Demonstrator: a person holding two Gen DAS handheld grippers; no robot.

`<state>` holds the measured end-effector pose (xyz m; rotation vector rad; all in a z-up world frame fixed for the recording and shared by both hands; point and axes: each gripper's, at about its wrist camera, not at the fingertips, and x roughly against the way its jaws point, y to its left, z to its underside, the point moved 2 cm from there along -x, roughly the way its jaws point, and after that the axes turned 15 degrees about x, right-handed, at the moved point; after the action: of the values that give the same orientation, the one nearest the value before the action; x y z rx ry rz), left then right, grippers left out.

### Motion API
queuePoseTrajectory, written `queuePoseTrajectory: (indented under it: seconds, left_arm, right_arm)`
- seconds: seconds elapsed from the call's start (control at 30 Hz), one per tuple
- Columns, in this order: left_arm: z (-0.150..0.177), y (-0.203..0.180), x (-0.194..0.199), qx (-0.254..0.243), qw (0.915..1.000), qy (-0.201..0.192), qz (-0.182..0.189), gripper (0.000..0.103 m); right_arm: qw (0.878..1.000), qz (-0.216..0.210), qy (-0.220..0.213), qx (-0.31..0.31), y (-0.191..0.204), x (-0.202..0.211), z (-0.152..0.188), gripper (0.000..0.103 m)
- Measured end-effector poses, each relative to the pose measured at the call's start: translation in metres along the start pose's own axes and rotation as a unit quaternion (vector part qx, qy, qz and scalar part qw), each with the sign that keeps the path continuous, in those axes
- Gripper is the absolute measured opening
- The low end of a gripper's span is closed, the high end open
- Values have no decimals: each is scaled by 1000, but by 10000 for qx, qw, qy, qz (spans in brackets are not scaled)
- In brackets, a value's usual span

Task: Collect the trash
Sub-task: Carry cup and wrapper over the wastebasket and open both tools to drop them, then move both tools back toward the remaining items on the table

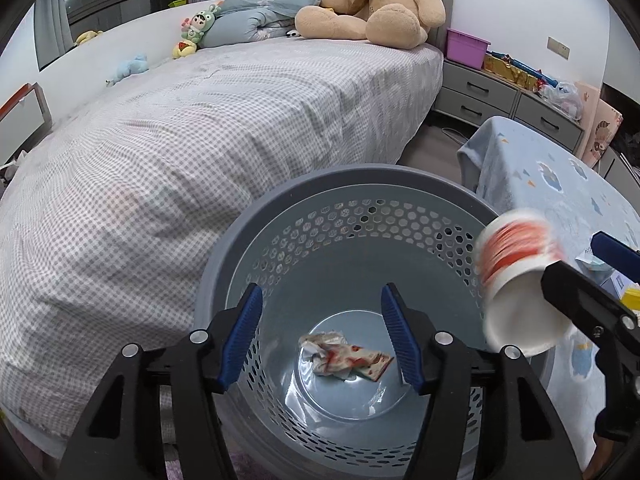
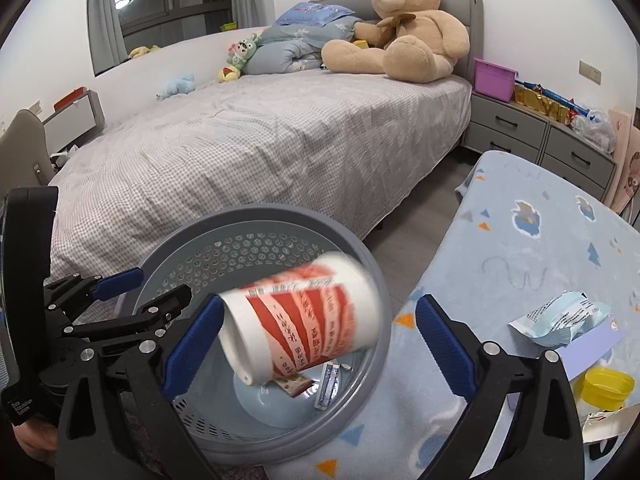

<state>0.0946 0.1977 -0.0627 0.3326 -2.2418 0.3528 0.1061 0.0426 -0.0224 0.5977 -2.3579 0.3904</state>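
A bedroom: a bed (image 2: 260, 152) in grey check with a teddy bear (image 2: 404, 32) at its head; grey drawers (image 2: 540, 136) beyond; a desk (image 2: 532, 248) under a blue blanket; a grey perforated bin (image 1: 352, 188) stands between bed and desk. The left gripper (image 1: 322, 334) hangs over the bin, fingers wide apart, empty; a crumpled wrapper (image 1: 344, 356) lies on the bin's floor. The right gripper (image 2: 320, 344) also stands wide open; the red-and-white paper cup (image 2: 304, 320), blurred, lies tilted between its fingers above the bin, gripped by neither.

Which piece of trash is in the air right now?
The red-and-white paper cup: it is blurred and tipped over the basket. The crumpled wrapper lies in the basket; the blue packet lies on the blanket.
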Motion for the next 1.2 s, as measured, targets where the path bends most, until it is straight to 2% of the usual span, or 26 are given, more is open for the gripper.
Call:
queuePoseTrajectory:
  seconds: [0.67,1.2]
  left_arm:
    - [0,3,6,64,10000,-53,38,61]
    - [6,-3,18,-5,9997,-148,169,63]
  right_arm:
    - [9999,58,95,-82,2,1,9,95]
    - [9993,210,135,-274,-7,19,26,95]
